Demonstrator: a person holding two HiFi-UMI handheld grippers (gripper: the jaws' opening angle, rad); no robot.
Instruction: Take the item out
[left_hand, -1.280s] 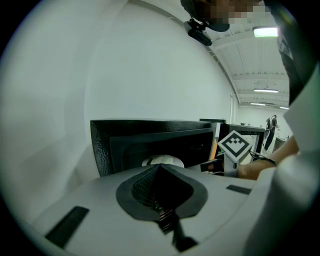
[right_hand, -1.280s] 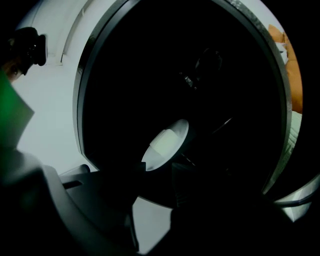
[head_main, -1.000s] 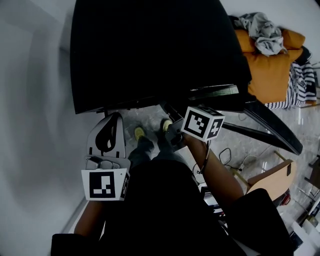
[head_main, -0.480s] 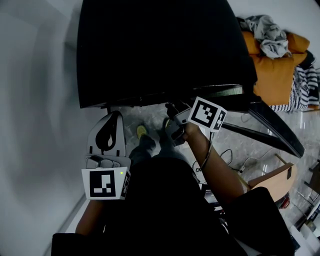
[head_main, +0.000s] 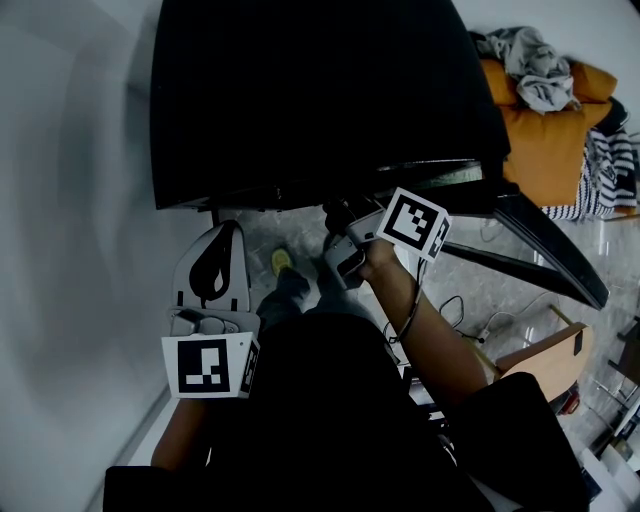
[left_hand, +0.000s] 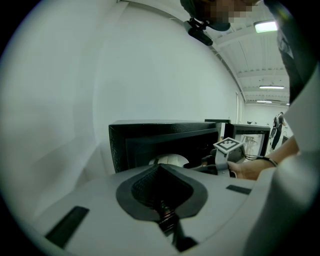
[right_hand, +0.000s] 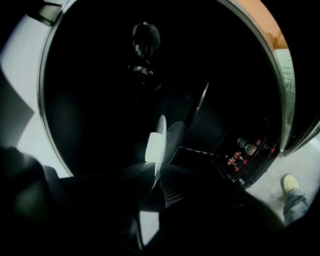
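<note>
A black oven (head_main: 320, 90) stands open in front of me. A white plate (right_hand: 156, 142) sits inside it, also seen as a pale disc (left_hand: 168, 160) in the left gripper view. My right gripper (right_hand: 156, 175) reaches into the dark cavity; its jaws have just been closing, and the ribbed pads now sit against the plate's rim on both sides. Its marker cube (head_main: 412, 224) shows at the oven's front edge, and the fingertips are hidden inside. My left gripper (head_main: 232, 232) hangs back at the lower left, jaws together and empty, pointing at the oven (left_hand: 165, 137).
The oven's door (head_main: 540, 250) hangs open to the right. A white wall (head_main: 70, 250) runs along the left. An orange sofa (head_main: 545, 140) with clothes is at the far right. Cables (head_main: 470, 325) and a wooden piece (head_main: 545, 360) lie on the floor.
The right gripper has rolled, so its marker cube has tilted and shifted slightly to the right. The left gripper has stayed where it was.
</note>
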